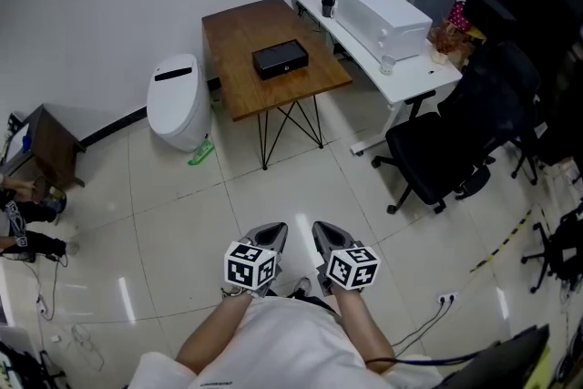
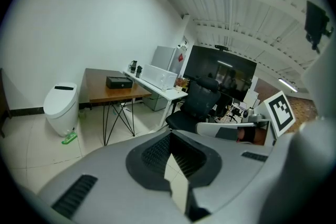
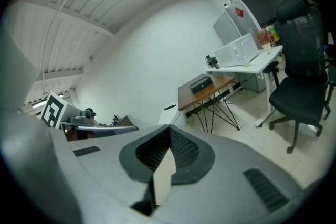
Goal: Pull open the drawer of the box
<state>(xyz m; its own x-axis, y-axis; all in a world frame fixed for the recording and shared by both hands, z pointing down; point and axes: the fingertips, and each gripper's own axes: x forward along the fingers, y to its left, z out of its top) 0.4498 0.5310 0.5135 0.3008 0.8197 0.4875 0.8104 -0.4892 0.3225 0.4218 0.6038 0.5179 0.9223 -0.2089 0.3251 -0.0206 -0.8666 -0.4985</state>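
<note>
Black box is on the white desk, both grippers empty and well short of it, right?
Not quite: the black box sits on the brown wooden table, not the white desk, as the head view shows. The rest holds: the left gripper and right gripper are empty and well short of it.

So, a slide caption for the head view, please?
Left gripper and right gripper, both empty, far from the black box on the wooden table.

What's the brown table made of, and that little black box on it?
The table top looks like wood or veneer: brown, matte. Its thin legs look like black metal rods. The black box is dark and smooth; plastic or painted wood, I can't tell.
</note>
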